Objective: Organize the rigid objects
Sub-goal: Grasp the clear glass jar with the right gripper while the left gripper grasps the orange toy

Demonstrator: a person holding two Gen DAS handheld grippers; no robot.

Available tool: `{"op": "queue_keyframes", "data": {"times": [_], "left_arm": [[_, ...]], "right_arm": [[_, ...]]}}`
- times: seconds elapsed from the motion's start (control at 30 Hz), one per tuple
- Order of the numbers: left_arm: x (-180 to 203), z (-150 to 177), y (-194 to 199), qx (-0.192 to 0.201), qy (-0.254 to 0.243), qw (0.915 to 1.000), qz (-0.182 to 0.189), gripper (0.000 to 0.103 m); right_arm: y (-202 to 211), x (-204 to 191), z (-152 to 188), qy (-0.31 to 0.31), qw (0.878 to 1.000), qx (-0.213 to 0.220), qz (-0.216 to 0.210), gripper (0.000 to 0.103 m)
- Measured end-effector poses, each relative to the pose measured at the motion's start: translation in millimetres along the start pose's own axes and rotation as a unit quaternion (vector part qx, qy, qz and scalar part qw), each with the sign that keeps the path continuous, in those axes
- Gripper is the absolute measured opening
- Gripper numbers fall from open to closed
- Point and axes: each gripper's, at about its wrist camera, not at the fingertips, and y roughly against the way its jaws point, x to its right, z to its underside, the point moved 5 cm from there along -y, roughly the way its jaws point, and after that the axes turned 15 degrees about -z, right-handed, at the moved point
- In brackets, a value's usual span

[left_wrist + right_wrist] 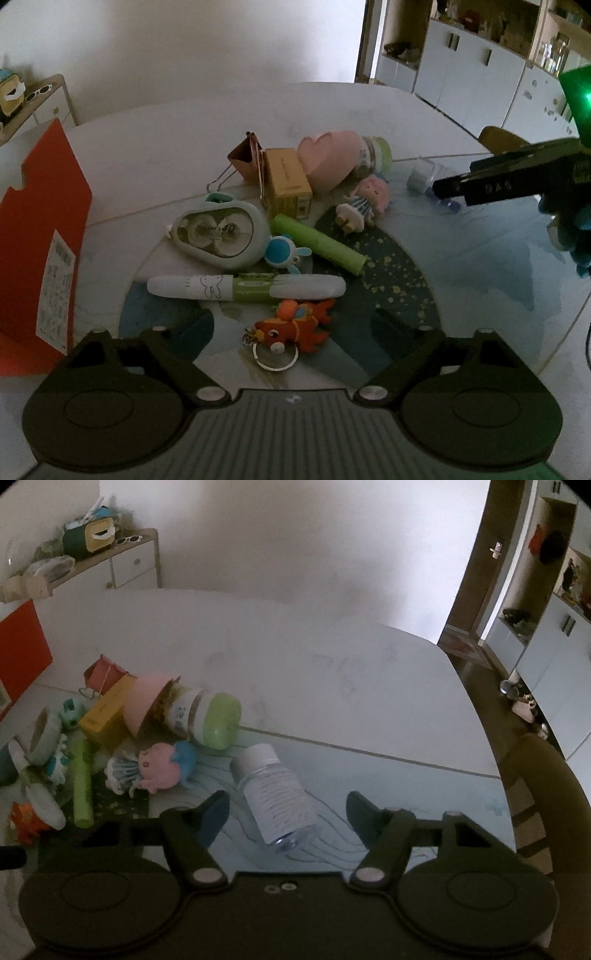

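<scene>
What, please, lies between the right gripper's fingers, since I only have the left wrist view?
Observer: A small clear bottle with a white cap lies on its side between them; the right gripper is open, neither finger touching it.
Operator: Which way does its cap point?
Observer: Away from the gripper, toward the green-lidded jar.
Operator: Is that jar touching the bottle?
Observer: No, bare mat separates them; the jar's other end sits inside the tipped pink cup.

Each claw (288, 812) is matte black: two round housings, a ribbed centre plate, silver pivot screws, dark blue fingertips (216, 818). The right claw (448, 186) carries pale lettering, possibly "9A9", under a green-lit block.
</scene>
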Motion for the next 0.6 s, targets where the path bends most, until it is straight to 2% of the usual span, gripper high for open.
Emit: {"op": "queue_keyframes", "data": {"times": [0.07,0.17,0.27,0.33,0.47,0.53,0.57,0.6], "left_arm": [[2.3,0.9,-2.9,0.002,-0.008,1.0000,-0.003,0.092],[5.7,2.0,-6.8,-0.003,-0.017,0.9998,-0.003,0.077],[7.2,3.5,-9.9,-0.008,-0.020,0.9997,-0.009,0.074],[8.3,3.9,-11.4,-0.013,-0.021,0.9997,-0.004,0.067],[10.3,5.4,-13.4,-0.015,-0.026,0.9995,-0.007,0.062],[10.9,5.0,-13.5,-0.014,-0.027,0.9995,-0.007,0.060],[10.4,4.5,-13.3,-0.014,-0.026,0.9995,-0.008,0.054],[10.5,4.0,-13.6,-0.015,-0.025,0.9995,-0.007,0.053]], "right_arm": [[-3.1,2.0,-0.5,0.002,1.000,-0.002,0.003,0.066],[-6.2,4.3,-2.3,0.007,1.000,-0.002,0.004,0.066],[-8.4,3.2,-3.0,0.013,1.000,-0.006,-0.002,0.063],[-9.2,3.0,-3.5,0.014,1.000,-0.009,-0.007,0.058],[-10.2,1.3,-3.7,0.018,1.000,-0.014,-0.010,0.045],[-10.3,-1.6,-2.3,0.017,1.000,-0.016,-0.010,0.042],[-9.9,-2.1,-2.2,0.015,1.000,-0.015,-0.010,0.042],[-9.9,-2.4,-2.1,0.013,1.000,-0.015,-0.010,0.042]]}}
